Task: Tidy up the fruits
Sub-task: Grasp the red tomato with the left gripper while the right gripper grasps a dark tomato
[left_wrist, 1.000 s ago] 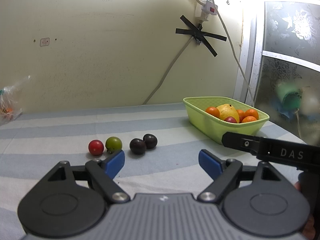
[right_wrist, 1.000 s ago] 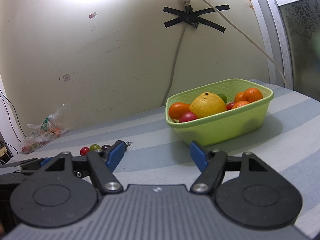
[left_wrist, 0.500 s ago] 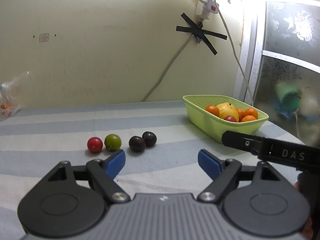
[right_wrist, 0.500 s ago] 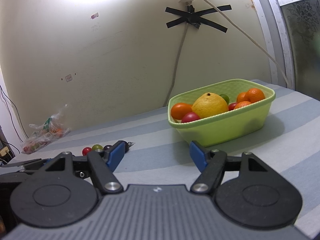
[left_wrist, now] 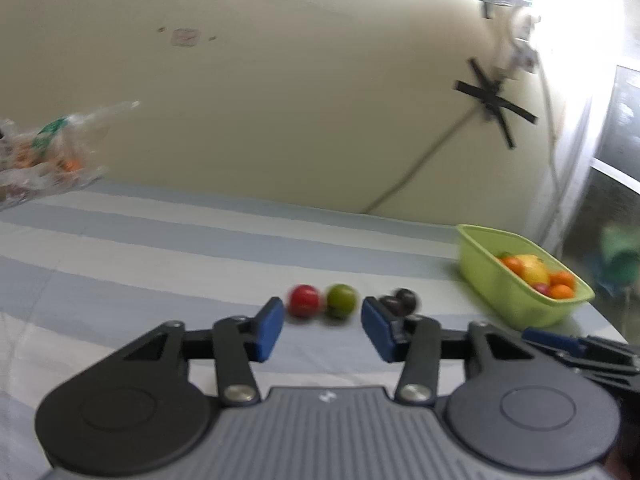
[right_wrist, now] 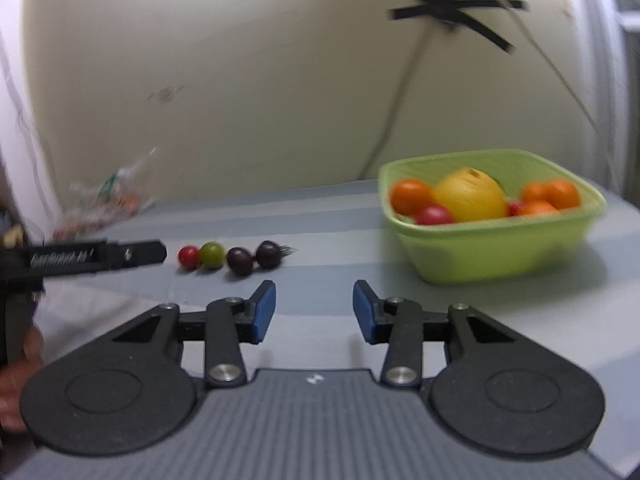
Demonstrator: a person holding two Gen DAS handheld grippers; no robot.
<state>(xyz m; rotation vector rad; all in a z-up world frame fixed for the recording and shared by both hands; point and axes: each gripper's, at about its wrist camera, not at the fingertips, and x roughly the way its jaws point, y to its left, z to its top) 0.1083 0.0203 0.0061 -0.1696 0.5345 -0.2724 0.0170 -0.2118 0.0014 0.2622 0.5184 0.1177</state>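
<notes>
A red fruit [left_wrist: 304, 300], a green fruit [left_wrist: 341, 300] and two dark plums [left_wrist: 400, 302] lie in a row on the striped cloth. My left gripper [left_wrist: 322, 328] is just short of the red and green ones. Its jaws are closing with nothing between the pads. The green basket [left_wrist: 488, 284] to the right holds oranges and a yellow fruit. In the right wrist view my right gripper [right_wrist: 314, 314] hovers over the cloth, also closing on nothing. The row of fruits [right_wrist: 212, 255] lies ahead to its left and the basket [right_wrist: 500, 248] ahead to its right.
A clear plastic bag [left_wrist: 44, 160] with small items lies at the far left by the wall. A cable taped with black crosses [right_wrist: 448, 12] runs down the wall behind the basket. A hand [right_wrist: 16, 364] holds the left gripper's arm [right_wrist: 100, 258].
Both grippers' jaws have narrowed. The left view has swung so the fruit row sits right ahead of its fingertips and the basket lies further right. The right view has rolled and turned left.
</notes>
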